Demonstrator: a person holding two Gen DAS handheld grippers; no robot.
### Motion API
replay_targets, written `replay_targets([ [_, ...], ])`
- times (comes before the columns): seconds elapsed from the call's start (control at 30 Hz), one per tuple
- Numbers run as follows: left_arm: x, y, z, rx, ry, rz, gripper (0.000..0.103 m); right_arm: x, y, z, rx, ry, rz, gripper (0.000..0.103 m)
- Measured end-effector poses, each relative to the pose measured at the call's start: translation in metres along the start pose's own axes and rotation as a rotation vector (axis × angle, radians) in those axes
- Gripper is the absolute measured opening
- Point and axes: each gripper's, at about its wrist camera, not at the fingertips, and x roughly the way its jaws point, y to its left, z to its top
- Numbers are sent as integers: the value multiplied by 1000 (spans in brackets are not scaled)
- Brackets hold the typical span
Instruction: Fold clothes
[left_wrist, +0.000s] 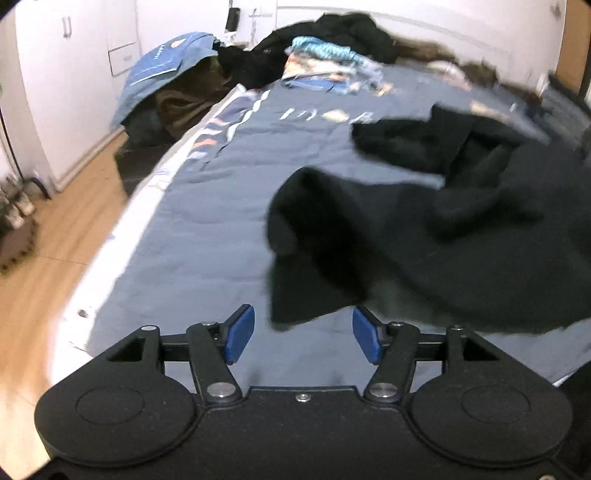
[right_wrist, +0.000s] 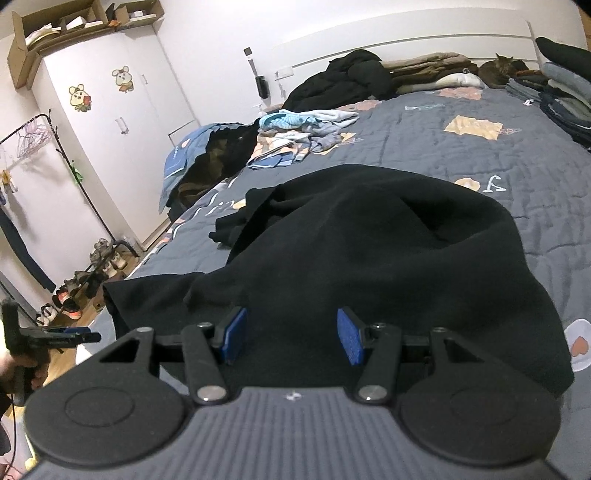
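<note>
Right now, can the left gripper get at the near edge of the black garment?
Probably yes: the left gripper is open, the black garment hem lies just ahead between its fingers, and only bare quilt lies between.

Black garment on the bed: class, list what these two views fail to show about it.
- Left wrist view: black garment is motion-blurred and cut off at the right edge; its type and outline are unclear.
- Right wrist view: the near hem of the garment is hidden behind the right gripper.
- Neither open gripper, left gripper included, shows contact with the cloth.
</note>
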Motion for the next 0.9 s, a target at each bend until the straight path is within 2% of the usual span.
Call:
replay_targets([
  [0.17, 37, -3, 18, -7, 20, -21, 61, 2, 9, -1, -10, 10, 12, 54],
  [0.23, 54, -8, 25, 16, 37, -21, 67, 2, 11, -2, -17, 17, 13, 54],
  [0.3, 74, -10, 28, 43, 72, -11, 67, 1, 12, -1, -18, 19, 10, 54],
  [0.33, 82, -8, 28, 41, 88, -24, 61, 2, 11, -1, -15, 18, 9, 54],
  [0.37, 86, -8, 28, 38, 101, -55, 43, 2, 11, 0, -13, 18, 8, 54],
  [0.4, 87, -8, 28, 45, 108, -76, 33, 2, 11, 1, -11, 17, 7, 54],
  [0.43, 84, -10, 27, 84, 101, -72, 15, 2, 10, 1, -8, 16, 6, 54],
  [0.47, 78, -12, 27, 153, 85, -60, 10, 2, 10, 2, -6, 15, 6, 54],
  [0.5, 71, -15, 27, 223, 69, -41, 9, 3, 10, 3, -4, 15, 5, 54],
  [0.53, 64, -18, 26, 309, 50, 3, 8, 4, 10, 4, 0, 14, 6, 54],
  [0.57, 56, -20, 25, 413, 25, 79, 8, 5, 9, 5, 3, 14, 10, 54],
  [0.73, 23, -13, 7, 959, -181, 520, 8, 9, 12, 3, 3, 13, 21, 54],
  [0.77, 21, -10, 2, 1033, -204, 580, 11, 10, 13, 2, 5, 14, 25, 54],
  [0.8, 22, -6, 1, 1026, -176, 587, 15, 11, 13, 1, 8, 14, 29, 54],
  [0.83, 23, -2, -1, 1018, -148, 594, 35, 11, 13, 1, 9, 15, 32, 54],
  [0.87, 24, 3, -3, 995, -120, 590, 66, 12, 14, 0, 8, 17, 34, 54],
  [0.9, 24, 7, -6, 943, -95, 566, 78, 12, 14, -1, 7, 17, 35, 54],
])
